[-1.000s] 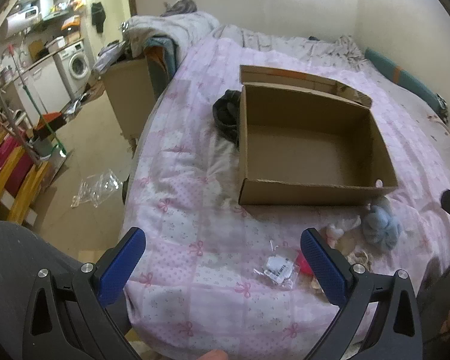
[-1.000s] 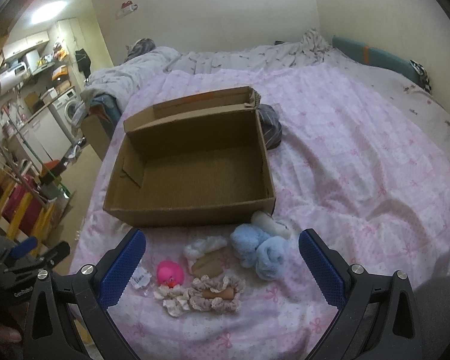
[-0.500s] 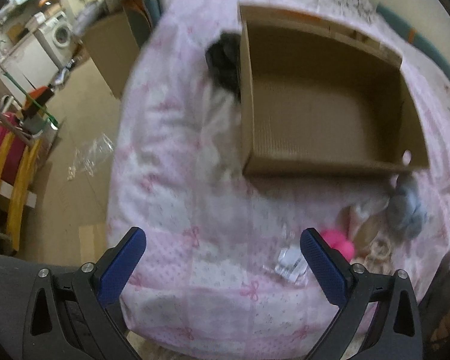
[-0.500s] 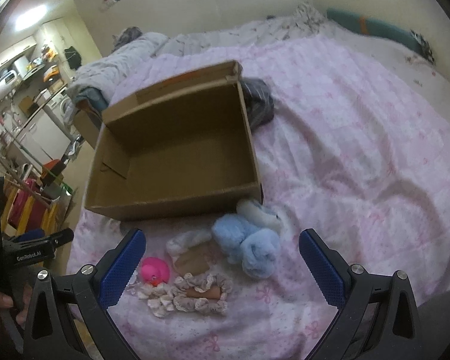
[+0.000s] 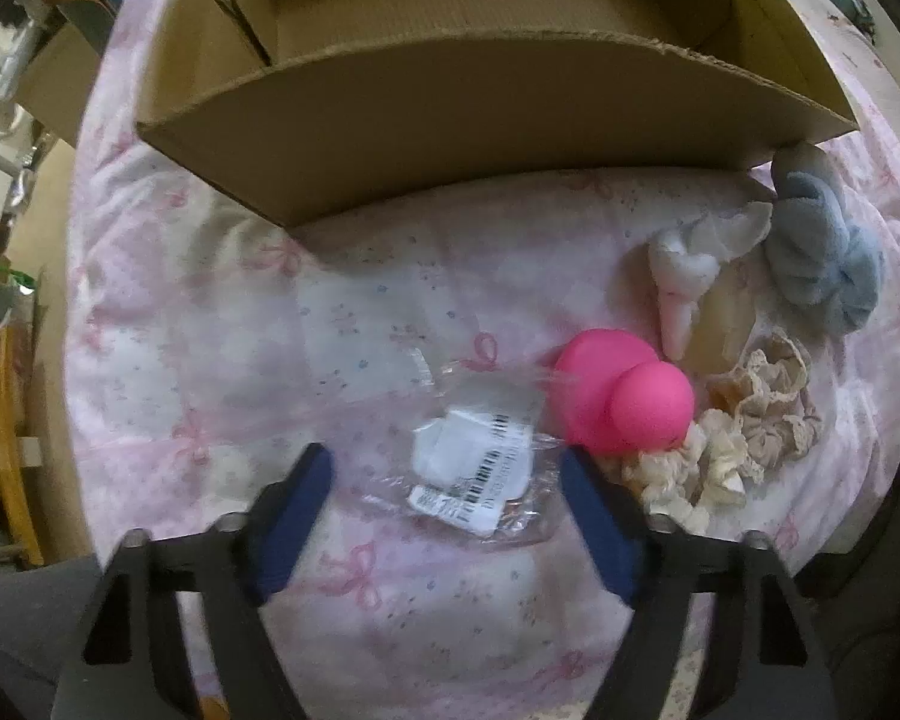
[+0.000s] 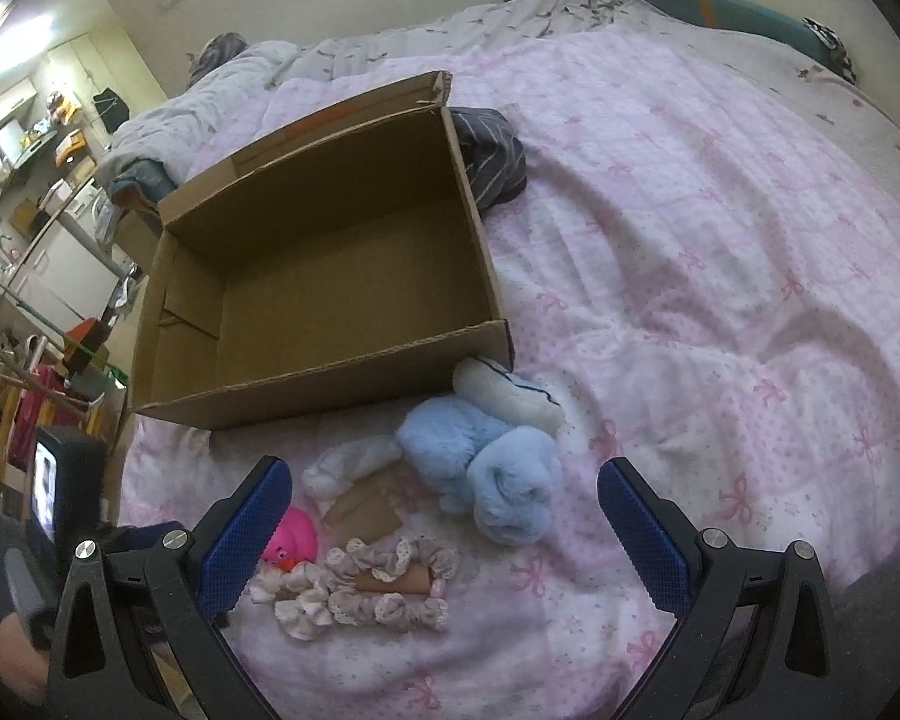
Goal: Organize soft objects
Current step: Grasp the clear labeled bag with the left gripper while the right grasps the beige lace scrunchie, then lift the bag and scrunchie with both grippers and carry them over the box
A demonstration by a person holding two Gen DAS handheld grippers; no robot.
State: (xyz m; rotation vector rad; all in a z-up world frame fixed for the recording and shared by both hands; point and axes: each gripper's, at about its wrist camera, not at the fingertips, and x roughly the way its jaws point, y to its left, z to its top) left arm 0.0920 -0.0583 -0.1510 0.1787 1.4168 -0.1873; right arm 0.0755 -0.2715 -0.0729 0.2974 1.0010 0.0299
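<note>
A bed with a pink bow-print quilt (image 6: pixel 720 252) carries everything. The open, empty cardboard box (image 6: pixel 330 276) sits toward eleven o'clock in the right wrist view, a dark striped cloth (image 6: pixel 492 150) tucked behind its far right corner. Just at the box's near right corner lies a white plush piece (image 6: pixel 510 390), with the light blue plush toy (image 6: pixel 486 468) touching it at six o'clock. Lower, at seven o'clock, lie the frilly cream scrunchies (image 6: pixel 378 588), and at their nine o'clock side the pink rubber duck (image 5: pixel 618 399). A clear plastic packet with a barcode label (image 5: pixel 480 468) lies just left of the duck. The left claw (image 5: pixel 447 489) points down over that packet, its jaws closing with the packet between them, pads not yet pressing it. The right claw (image 6: pixel 444 510) hangs released, gripping nothing.
</note>
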